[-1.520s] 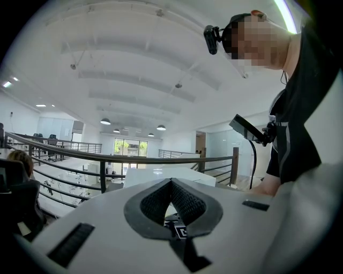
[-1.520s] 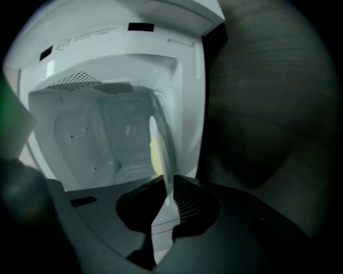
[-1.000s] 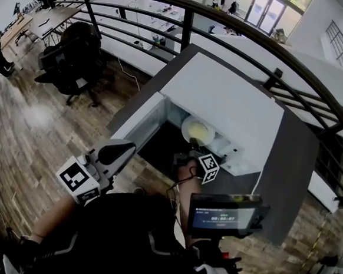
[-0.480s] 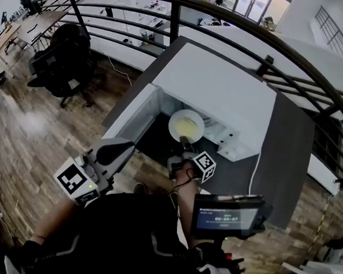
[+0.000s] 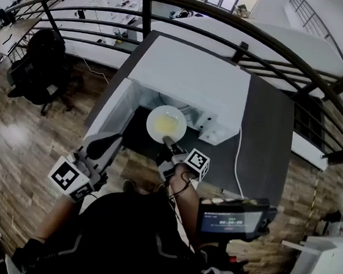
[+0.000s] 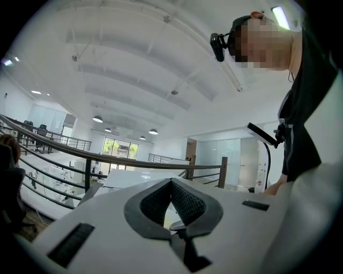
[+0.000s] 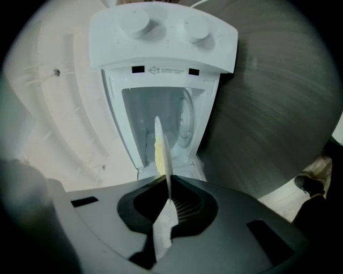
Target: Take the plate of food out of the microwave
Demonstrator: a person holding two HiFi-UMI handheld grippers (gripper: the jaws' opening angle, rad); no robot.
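We see the right tongs (image 5: 167, 141) closed tight on the near rim of the plate (image 5: 151, 121). In the right gripper view the tongs (image 7: 168, 199) show the two pads pressed on the rim, with the plate (image 7: 167, 176) standing edge-on between them. The plate carries yellow food (image 5: 165, 125) and hangs in the air just in front of the open mouth of the white microwave (image 5: 188, 75). Whether its far rim is still inside, we cannot tell. The microwave door (image 5: 110, 109) is swung open to the left, and the microwave stands on a dark surface (image 5: 266, 135).

The left tongs (image 5: 117, 137) are beside the open door, apart from the plate. In the left gripper view these tongs (image 6: 171, 182) have their tips together and hold nothing.

For writing: above the mouth of the microwave, under two round knobs (image 7: 134, 21), there is a small label (image 7: 163, 70) with a triangle sign and one line of fine print, too small for us to read. The marker cube (image 5: 196, 162) on the right tongs and the one (image 5: 66, 176) on the left carry only black-and-white square patterns. A small screen (image 5: 231, 217) near the person's chest shows pale digits on blue, which we cannot read.
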